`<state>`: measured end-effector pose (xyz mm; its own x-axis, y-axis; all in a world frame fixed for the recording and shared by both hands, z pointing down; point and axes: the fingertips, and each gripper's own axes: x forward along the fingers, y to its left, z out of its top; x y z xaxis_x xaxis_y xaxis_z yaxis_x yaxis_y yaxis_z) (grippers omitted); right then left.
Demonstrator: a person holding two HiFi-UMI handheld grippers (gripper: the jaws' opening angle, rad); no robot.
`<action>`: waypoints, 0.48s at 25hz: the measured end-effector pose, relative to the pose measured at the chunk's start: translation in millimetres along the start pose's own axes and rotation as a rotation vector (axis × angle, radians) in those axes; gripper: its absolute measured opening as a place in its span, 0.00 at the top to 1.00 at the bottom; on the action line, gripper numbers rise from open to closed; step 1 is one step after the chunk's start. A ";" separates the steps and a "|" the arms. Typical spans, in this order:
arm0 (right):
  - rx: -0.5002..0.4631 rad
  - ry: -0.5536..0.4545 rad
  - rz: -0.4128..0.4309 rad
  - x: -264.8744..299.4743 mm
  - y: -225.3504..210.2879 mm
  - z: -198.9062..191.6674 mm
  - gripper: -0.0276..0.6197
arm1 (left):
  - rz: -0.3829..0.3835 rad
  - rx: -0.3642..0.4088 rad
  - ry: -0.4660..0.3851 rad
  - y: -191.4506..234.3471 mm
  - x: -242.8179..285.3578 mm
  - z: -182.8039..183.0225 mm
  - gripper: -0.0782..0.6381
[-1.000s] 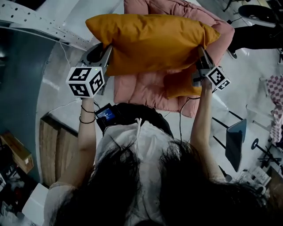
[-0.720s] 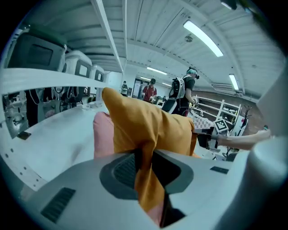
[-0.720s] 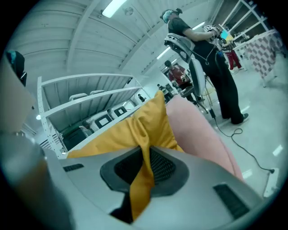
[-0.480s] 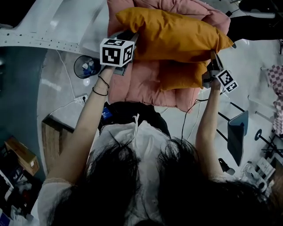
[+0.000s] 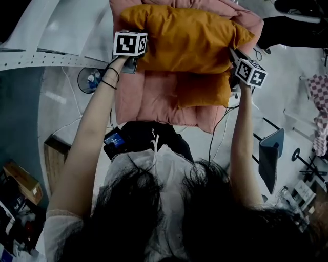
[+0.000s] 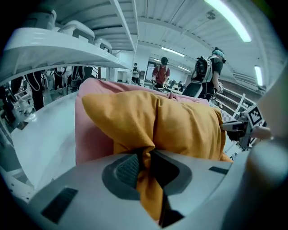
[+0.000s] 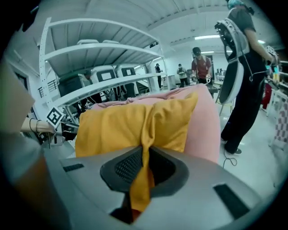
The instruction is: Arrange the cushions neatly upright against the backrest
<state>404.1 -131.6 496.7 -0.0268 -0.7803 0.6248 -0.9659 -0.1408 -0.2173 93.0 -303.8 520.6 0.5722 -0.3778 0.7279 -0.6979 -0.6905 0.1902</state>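
A large orange cushion (image 5: 184, 38) is held crosswise over the pink padded seat (image 5: 154, 97), up near its backrest (image 5: 246, 15). My left gripper (image 5: 135, 60) pinches the fabric of the cushion's left end (image 6: 180, 126). Its jaws (image 6: 145, 157) have just been closing on that fold. At the right end, my right gripper (image 5: 233, 69) is shut on a fold of the same cushion (image 7: 117, 126), with fabric pressed between its pads (image 7: 145, 155). A second, smaller orange cushion (image 5: 205, 92) lies on the seat under the first, partly hidden by it.
White shelving (image 7: 103, 54) runs along the left of the seat. Several people (image 7: 240, 67) stand behind it. A round bin (image 5: 91, 79), a wooden bench (image 5: 61, 153) and cables (image 5: 218, 133) are on the floor. A dark chair (image 5: 271, 158) stands at the right.
Both grippers have carried the large orange cushion away from the person's body, down and toward the backrest. The left gripper swung in toward the seat's left edge.
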 end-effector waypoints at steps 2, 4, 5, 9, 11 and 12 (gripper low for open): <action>-0.020 0.039 0.016 10.3 1.6 -1.5 0.87 | -0.025 -0.039 -0.005 6.0 7.3 2.0 0.80; -0.046 0.063 0.011 19.2 0.6 -3.5 0.87 | -0.068 -0.093 0.001 12.9 13.8 2.2 0.79; -0.051 0.069 0.004 23.7 -0.5 -4.8 0.87 | -0.098 -0.130 -0.001 14.8 15.6 3.2 0.79; -0.025 0.077 -0.038 41.0 -7.9 -9.0 0.87 | -0.200 -0.237 -0.031 16.6 23.2 6.5 0.79; -0.017 0.077 -0.057 45.1 -10.2 -10.4 0.87 | -0.231 -0.253 -0.067 16.1 24.8 6.6 0.78; -0.012 0.069 -0.062 45.9 -10.5 -10.2 0.87 | -0.242 -0.253 -0.092 16.3 24.2 7.0 0.78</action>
<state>410.3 -159.7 535.3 0.0158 -0.7267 0.6868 -0.9692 -0.1798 -0.1680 98.5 -328.5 536.7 0.7620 -0.2843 0.5819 -0.6158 -0.5961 0.5152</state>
